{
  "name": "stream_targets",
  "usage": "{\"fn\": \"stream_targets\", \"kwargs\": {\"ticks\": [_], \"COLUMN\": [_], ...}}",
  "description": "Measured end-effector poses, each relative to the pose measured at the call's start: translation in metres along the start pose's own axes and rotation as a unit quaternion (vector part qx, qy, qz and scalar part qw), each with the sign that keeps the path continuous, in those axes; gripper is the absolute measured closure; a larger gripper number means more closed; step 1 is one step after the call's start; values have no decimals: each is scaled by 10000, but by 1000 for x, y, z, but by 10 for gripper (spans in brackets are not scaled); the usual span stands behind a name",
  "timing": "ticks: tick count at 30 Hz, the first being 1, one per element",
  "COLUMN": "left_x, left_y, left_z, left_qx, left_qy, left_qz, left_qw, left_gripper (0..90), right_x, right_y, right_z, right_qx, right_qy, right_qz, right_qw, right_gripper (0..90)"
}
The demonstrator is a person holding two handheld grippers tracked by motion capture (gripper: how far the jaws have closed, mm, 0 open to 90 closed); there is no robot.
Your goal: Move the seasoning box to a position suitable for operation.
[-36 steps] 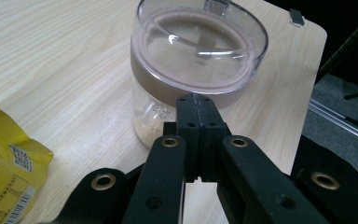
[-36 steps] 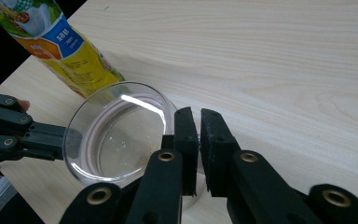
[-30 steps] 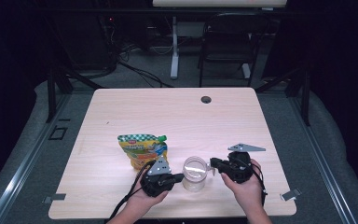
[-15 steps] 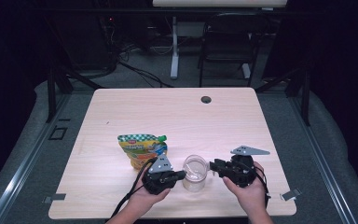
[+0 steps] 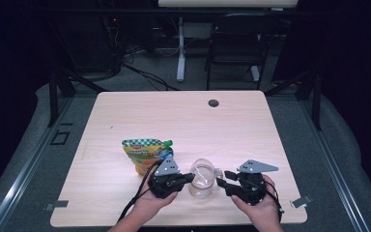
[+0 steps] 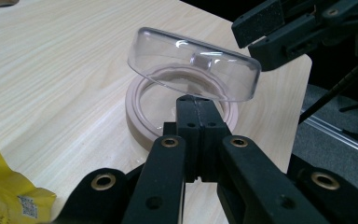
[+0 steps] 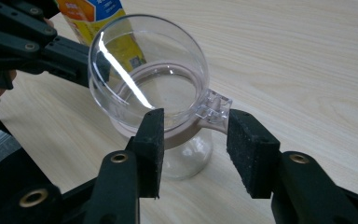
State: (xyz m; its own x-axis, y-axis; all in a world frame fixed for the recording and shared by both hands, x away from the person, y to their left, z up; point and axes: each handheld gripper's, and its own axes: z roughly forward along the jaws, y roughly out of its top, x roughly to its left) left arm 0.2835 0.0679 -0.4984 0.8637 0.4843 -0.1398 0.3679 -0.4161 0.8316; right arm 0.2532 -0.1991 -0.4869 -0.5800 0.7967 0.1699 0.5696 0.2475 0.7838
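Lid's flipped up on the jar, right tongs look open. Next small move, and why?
Probably draw the right tongs back from the clear jar. Their jaws have just been opening and now stand either side of the lid's hinge tab without pressing it. The clear lid is tilted open above the tan rim, while the left tongs, shut, sit at the rim. The pouch waits beside the jar.

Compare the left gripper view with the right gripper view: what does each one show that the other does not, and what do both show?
Left gripper view alone: the left tongs shut at the jar's rim, and the table's far corner.

Right gripper view alone: the right tongs open on either side of the lid's hinge tab, their jaws having just been opening, and the jar's clear body below the rim.

Both: the clear lid tilted open over the jar, the yellow pouch, the wooden table.
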Motion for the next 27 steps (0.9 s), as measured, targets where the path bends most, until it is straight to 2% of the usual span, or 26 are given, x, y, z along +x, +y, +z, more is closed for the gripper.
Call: {"fn": "stream_targets", "kwargs": {"ticks": [4,10,12,18,22,27], "left_x": [0,1,1,0,-1,1], "left_y": [1,4,5,5,4,0], "left_z": [1,0,-1,0,1,3], "left_qx": [7,-35,-28,-13,-3,92], "left_qy": [-1,-21,2,-33,-22,30], "left_qz": [12,-25,-22,4,21,14], "left_qw": [10000,10000,10000,10000,10000,10000], "left_gripper": [900,900,900,900,900,899], "right_x": [3,8,9,14,20,24], "right_y": [-1,-4,-5,-6,-6,-6], "right_z": [0,4,5,12,19,21], "right_qx": [67,41,50,145,161,60], "right_qy": [144,96,79,-31,-222,-261], "right_qz": [-116,-357,-365,-513,-687,-710], "right_qw": [9998,9993,9993,9986,9973,9971], "right_gripper": [513,413,388,380,379,386]}}
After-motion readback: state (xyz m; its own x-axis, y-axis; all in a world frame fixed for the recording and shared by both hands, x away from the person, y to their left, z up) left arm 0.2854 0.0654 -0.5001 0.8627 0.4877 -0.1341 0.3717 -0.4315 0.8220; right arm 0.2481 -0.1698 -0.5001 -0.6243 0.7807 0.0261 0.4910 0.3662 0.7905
